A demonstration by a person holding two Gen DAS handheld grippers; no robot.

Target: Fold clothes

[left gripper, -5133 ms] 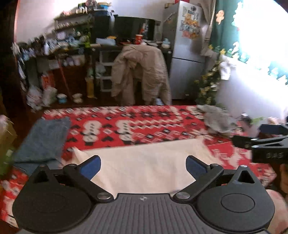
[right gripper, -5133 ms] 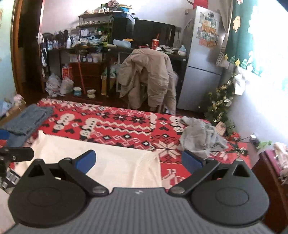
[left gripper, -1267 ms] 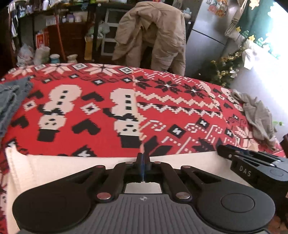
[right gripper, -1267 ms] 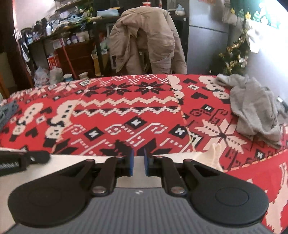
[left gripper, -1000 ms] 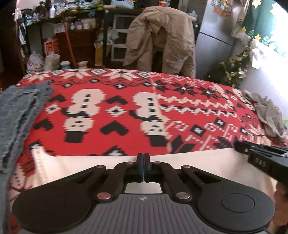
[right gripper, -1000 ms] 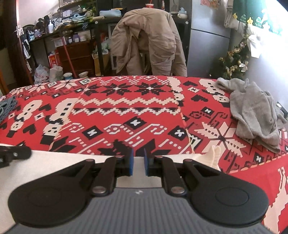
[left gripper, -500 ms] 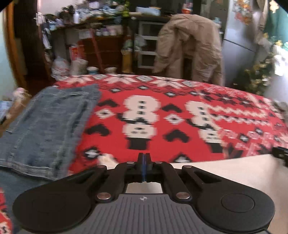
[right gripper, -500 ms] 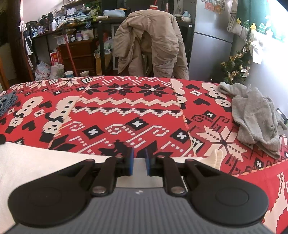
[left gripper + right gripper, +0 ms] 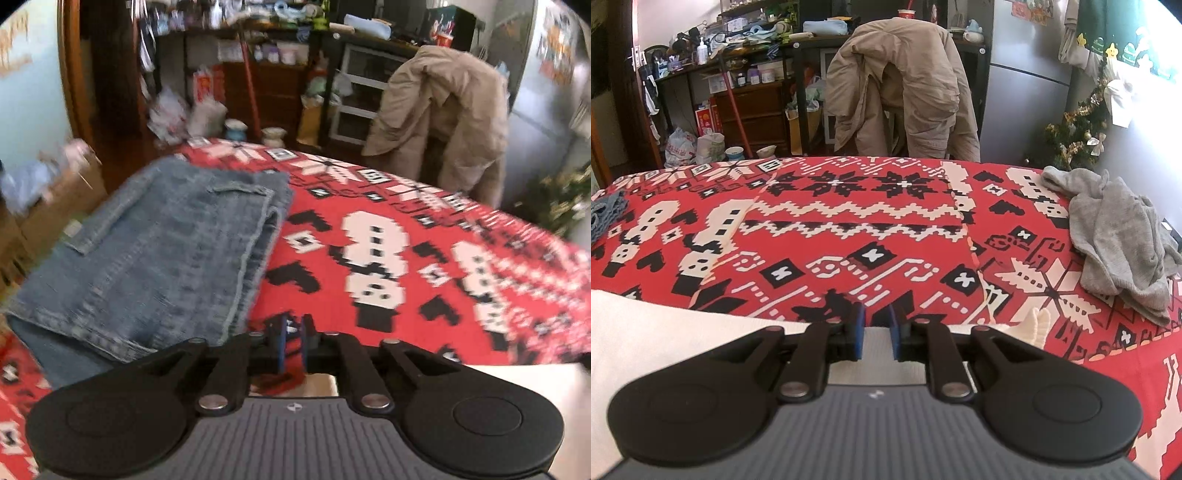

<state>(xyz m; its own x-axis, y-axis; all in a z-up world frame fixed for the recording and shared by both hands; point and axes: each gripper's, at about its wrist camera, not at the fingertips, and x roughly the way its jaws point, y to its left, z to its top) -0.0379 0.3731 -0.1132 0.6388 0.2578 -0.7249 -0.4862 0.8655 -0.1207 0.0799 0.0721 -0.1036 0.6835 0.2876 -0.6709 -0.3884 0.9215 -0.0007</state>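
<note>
Cream knit garment [image 9: 657, 332]: lying flat along the near edge of the red patterned cover [image 9: 857, 229], running under both grippers; in the left wrist view only its pale corner [image 9: 524, 380] is showing, at the lower right.
Left gripper [image 9: 292, 345]: blue pads are standing a narrow slit apart; the frame is blurring here, so I cannot tell whether any cloth is sitting between them.
Right gripper [image 9: 874, 334]: pads are sitting a small gap apart over the far hem of the cream knit; white fabric is showing in the gap, but whether it is being pinched I cannot tell.
Blue denim piece [image 9: 155, 254]: lying folded on the cover's left side, filling much of the left wrist view; the right wrist view is catching only a sliver [image 9: 605, 210] at its far left edge.
Grey garment [image 9: 1123, 236]: lying crumpled on the cover's right side, showing in the right wrist view alone.
Cream cuff or corner [image 9: 1038, 325]: sticking up just right of the right gripper, showing in that view alone.
Beige coat [image 9: 901, 85]: hanging over a chair beyond the cover, appearing in both views.
Small decorated tree [image 9: 1075, 140]: standing at the right beside the grey fridge [image 9: 1023, 85], sharp in the right wrist view.
</note>
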